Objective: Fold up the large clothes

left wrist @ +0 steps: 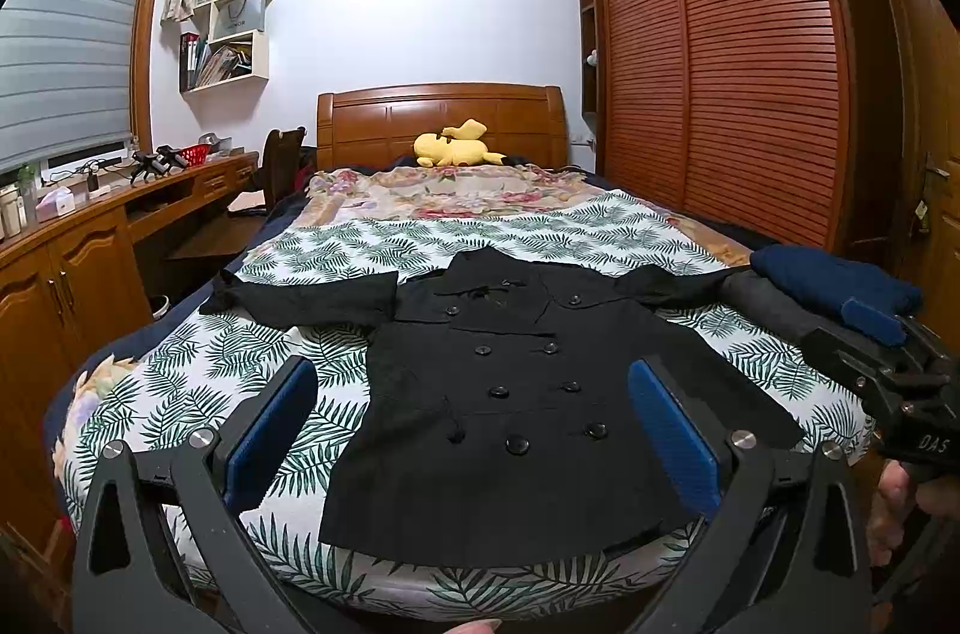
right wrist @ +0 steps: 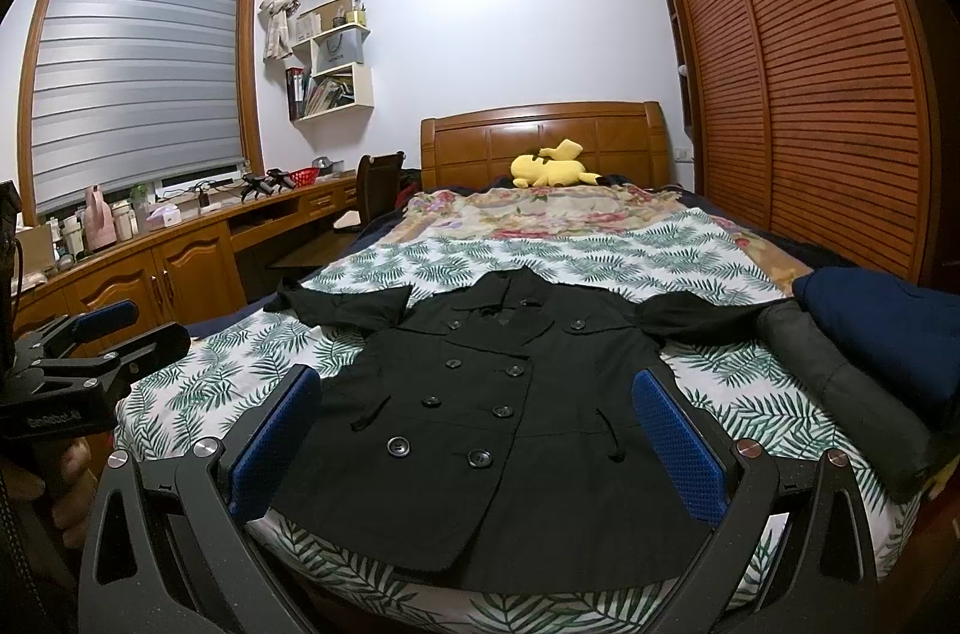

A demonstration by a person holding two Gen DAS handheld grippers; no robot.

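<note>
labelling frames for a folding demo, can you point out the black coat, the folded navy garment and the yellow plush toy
black coat [left wrist: 516, 370], left wrist view, on the buttoned front panel
folded navy garment [right wrist: 888, 334], right wrist view, on its top face
yellow plush toy [left wrist: 450, 148], left wrist view, on its body

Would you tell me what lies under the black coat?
The black coat lies on a leaf-print sheet on the bed; whatever is directly beneath the coat is hidden.

Black coat [right wrist: 480, 412] lies spread flat on bed [right wrist: 600, 250]; right gripper [right wrist: 477, 430] gapes, seemingly above its hem.
</note>
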